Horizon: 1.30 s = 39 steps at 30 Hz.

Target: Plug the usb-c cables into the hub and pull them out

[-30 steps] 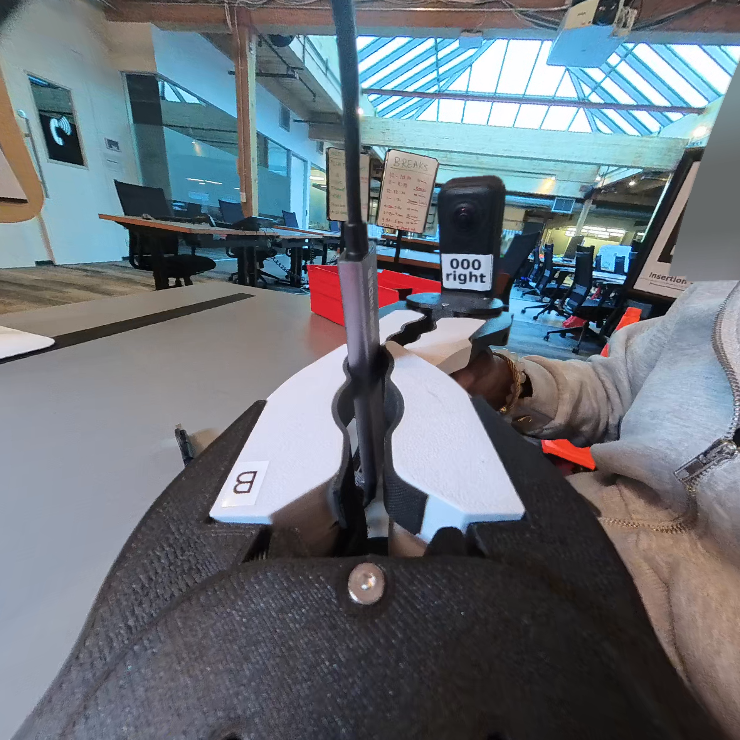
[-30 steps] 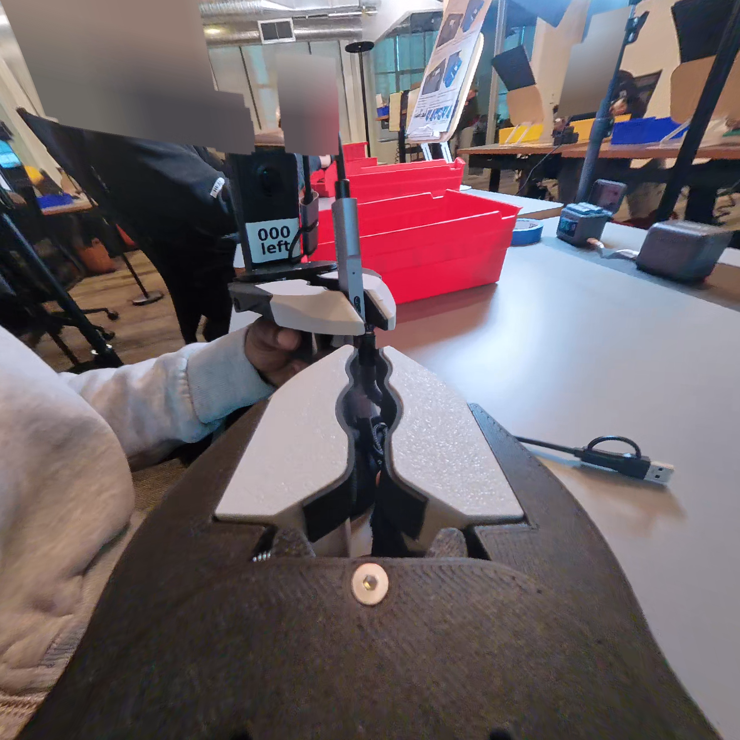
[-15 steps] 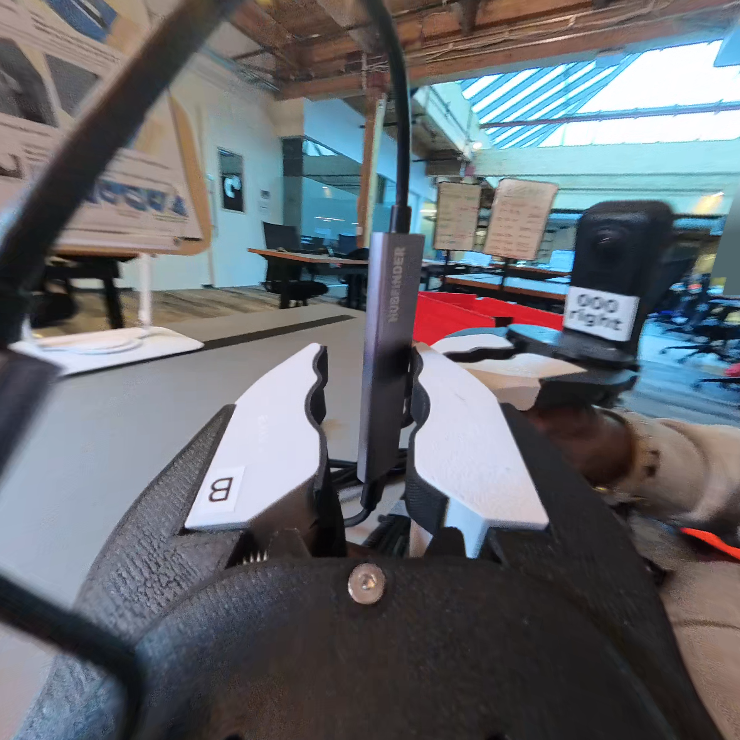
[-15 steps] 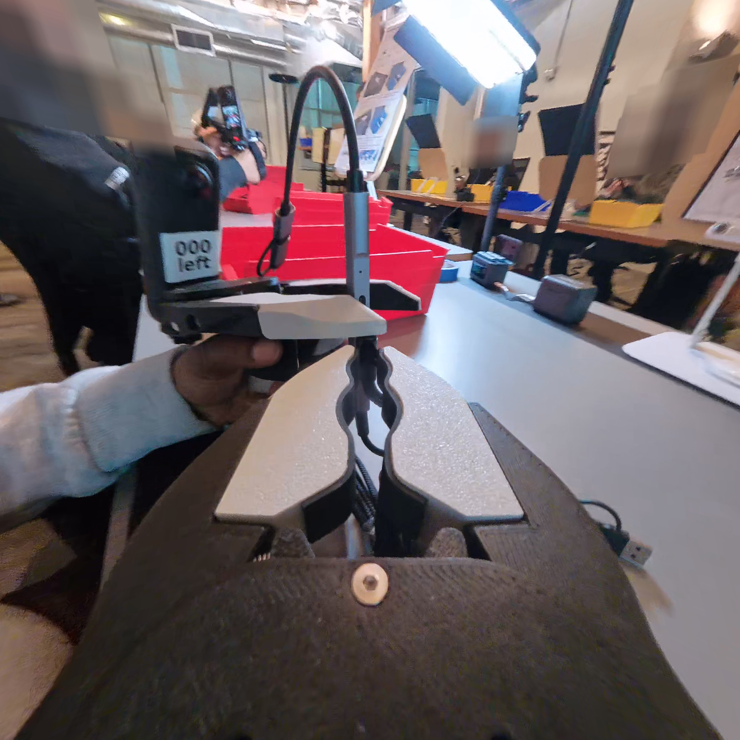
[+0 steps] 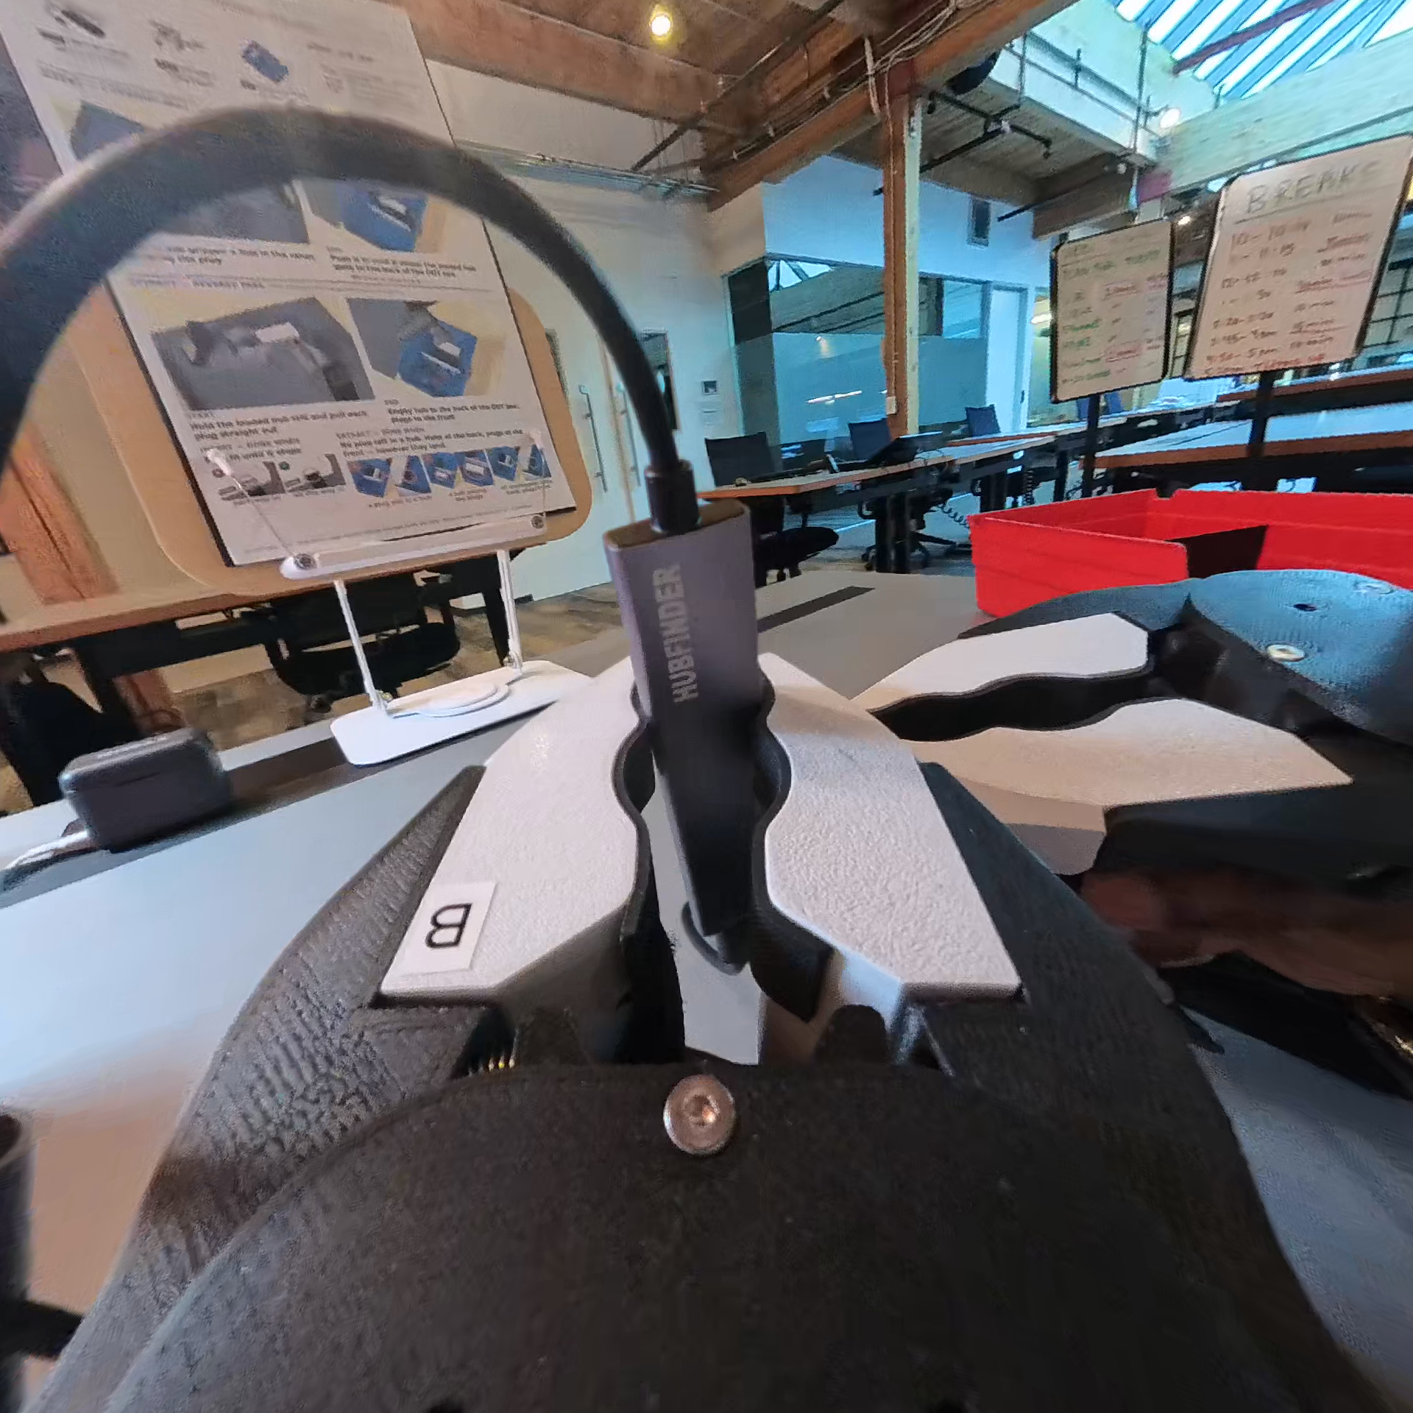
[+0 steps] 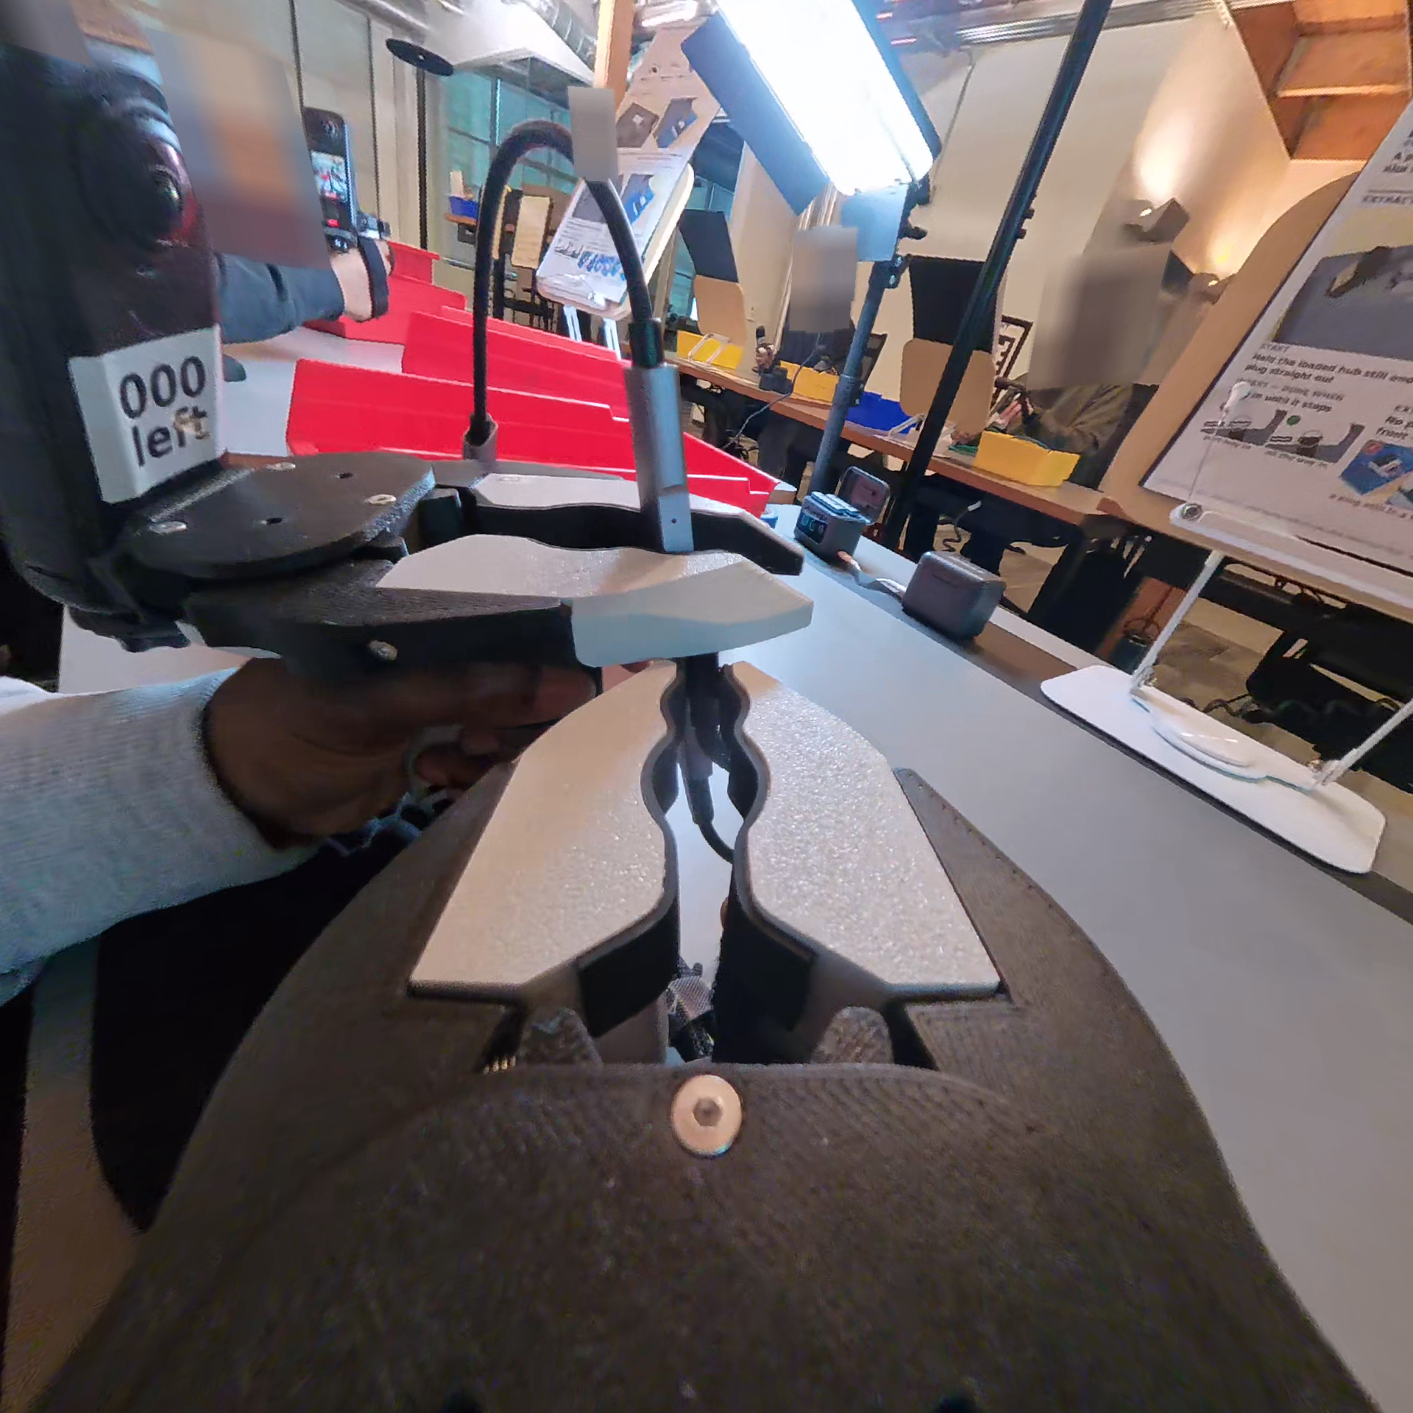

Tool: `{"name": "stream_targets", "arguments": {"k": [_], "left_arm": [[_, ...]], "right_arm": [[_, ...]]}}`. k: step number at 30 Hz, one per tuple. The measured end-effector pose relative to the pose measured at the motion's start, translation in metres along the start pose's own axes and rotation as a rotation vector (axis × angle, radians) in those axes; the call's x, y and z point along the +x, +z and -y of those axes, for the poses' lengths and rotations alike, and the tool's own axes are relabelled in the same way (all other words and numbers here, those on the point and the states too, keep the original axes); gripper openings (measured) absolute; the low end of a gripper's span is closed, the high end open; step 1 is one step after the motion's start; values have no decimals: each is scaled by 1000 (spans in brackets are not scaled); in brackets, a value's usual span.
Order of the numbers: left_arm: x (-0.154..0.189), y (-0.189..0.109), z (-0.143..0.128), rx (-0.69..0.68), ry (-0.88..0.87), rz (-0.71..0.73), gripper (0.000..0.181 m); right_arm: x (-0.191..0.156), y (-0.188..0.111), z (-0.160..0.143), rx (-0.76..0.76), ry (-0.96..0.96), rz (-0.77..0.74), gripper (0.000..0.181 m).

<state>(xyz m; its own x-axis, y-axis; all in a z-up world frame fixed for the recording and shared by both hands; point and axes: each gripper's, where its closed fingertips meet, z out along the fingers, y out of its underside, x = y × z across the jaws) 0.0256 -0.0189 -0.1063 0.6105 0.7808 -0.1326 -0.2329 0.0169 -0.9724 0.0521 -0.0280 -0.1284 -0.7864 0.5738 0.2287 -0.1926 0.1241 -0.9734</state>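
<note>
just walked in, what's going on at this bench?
A person holds a handheld gripper in each hand above a grey table. The left gripper is shut on a slim dark grey metal USB hub, held upright, its own black lead arching out of the top. The right gripper sits just below it, shut on a thin black USB-C cable at the hub's lower end. Whether that plug is seated can't be seen. Red plastic bins sit behind.

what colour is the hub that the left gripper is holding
Dark grey metal hub, clearest in the left wrist view, clamped in the left gripper.
</note>
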Motion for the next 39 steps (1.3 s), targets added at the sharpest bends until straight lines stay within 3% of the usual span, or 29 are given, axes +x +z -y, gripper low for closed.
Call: {"name": "stream_targets", "arguments": {"k": [4,7,10,11,12,13,16,19,24,25,28,36,39], "left_arm": [[-4,-4,0,10,-49,-46,22],[-4,-4,-3,-5,9,-19,22],[-10,-3,-5,-8,-68,-6,22],[-47,-11,-11,-26,-76,199,20],[-78,-24,-9,-2,-142,275,20],[-91,-36,0,77,-230,259,19],[-61,-29,5,65,-87,155,19],[-44,-17,3,43,-108,85,20],[-47,-18,-8,-5,-187,63,20],[-48,-19,-8,-2,-198,69,20],[-47,-19,-8,-3,-194,72,20],[-47,-19,-7,12,-251,52,20],[-52,-20,-10,9,-322,55,20]], "right_arm": [[-4,2,1,-5,-13,7,7],[-4,3,-1,-24,-38,-5,7],[-4,-7,6,-27,-232,-91,0],[-5,-18,20,51,-300,-128,0],[-5,-26,24,82,-292,-143,0],[-3,-29,19,56,-221,-124,0],[11,-22,7,57,-42,-81,0],[17,-17,14,80,20,-32,0],[14,-12,6,36,-55,-17,0],[12,-13,9,43,-106,-20,23],[2,-8,6,-14,-194,24,35],[3,17,-7,-155,-169,155,54],[3,21,-10,-144,-224,137,49]]}}
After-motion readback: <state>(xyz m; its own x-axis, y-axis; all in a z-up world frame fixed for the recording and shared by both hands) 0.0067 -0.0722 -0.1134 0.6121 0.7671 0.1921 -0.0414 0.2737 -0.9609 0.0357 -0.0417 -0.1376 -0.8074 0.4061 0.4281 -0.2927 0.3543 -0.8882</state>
